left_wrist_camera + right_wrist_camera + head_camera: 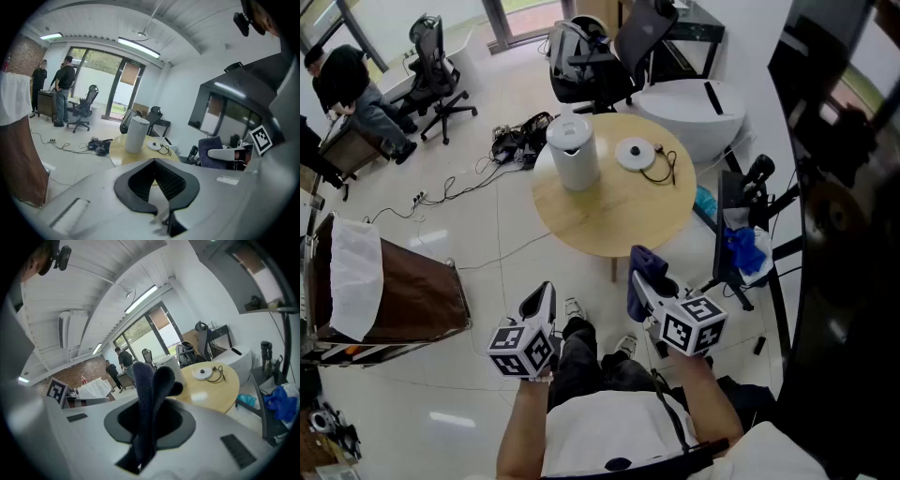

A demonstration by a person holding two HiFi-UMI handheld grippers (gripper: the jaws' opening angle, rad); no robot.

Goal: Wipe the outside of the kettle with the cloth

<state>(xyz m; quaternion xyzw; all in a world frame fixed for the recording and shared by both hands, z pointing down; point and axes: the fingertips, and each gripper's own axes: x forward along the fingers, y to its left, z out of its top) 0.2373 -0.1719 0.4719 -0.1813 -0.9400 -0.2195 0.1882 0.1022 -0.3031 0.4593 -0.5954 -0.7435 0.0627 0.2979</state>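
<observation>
At the middle of the head view, a round, light wooden tabletop (pixel 614 220) was seen, and a tall white cylindrical kettle (pixel 573 152) was stood upright on its far left part. A flat white round kettle base with a black cord (pixel 635 153) was laid just beside the kettle, to its right and not touching it. Nearer the person, the left gripper (pixel 542 298) and the right gripper (pixel 645 281) were held side by side at the near edge of the tabletop, both tipped slightly downward and well apart from the kettle. The fingers (pixel 136 186) of the left gripper were clenched together with nothing between them. A dark blue folded cloth (pixel 146 390) was clamped between the fingers (pixel 123 421) of the right gripper, its loose folds standing up above them and partly covering the kettle in the right gripper view. The cloth was kept clear of the kettle, so no wiping contact was shown. Black office chairs (pixel 431 66) and tangled cables (pixel 517 139) were spread over the pale tiled floor (pixel 487 253) beyond the tabletop.
</observation>
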